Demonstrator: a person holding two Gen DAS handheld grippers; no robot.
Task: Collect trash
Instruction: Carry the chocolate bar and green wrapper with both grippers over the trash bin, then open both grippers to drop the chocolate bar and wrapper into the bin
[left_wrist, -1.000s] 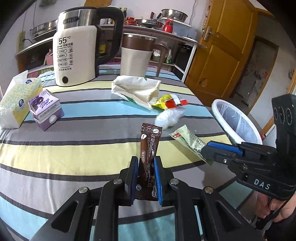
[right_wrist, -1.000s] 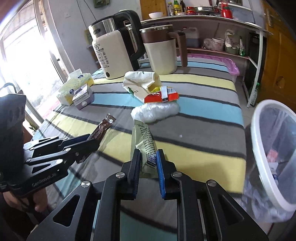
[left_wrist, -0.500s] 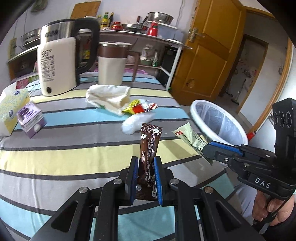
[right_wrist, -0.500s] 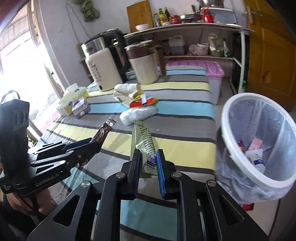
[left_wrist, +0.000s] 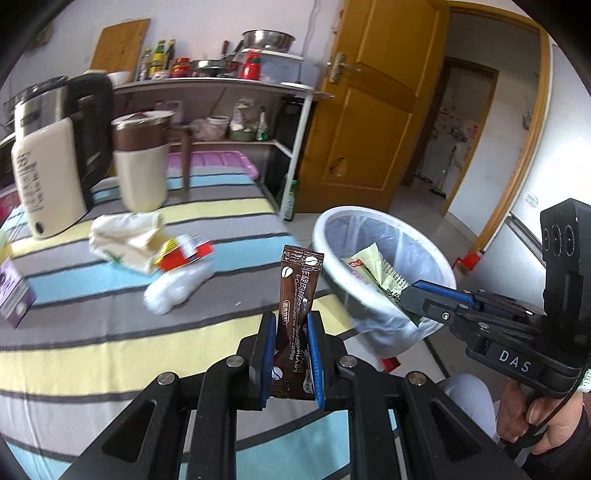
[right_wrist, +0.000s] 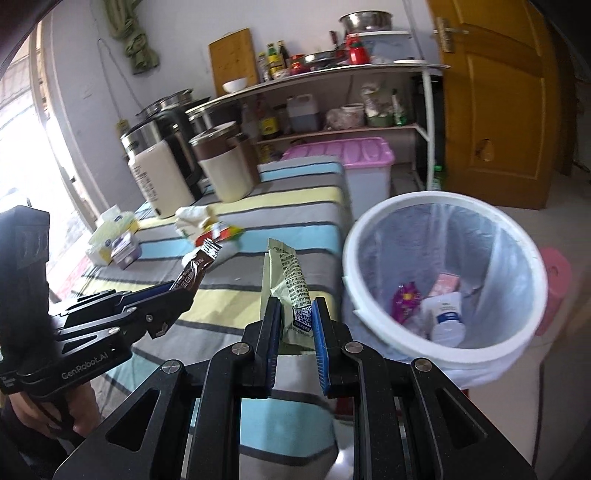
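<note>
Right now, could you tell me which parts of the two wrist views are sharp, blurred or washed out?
Left wrist view: the left gripper and its brown coffee sachet are sharp; kettle and table litter are motion-smeared. Right wrist view: the right gripper and green wrapper are crisp, the window at left is blown out, the bin rim slightly soft. Both bend straight lines toward the edges.
</note>
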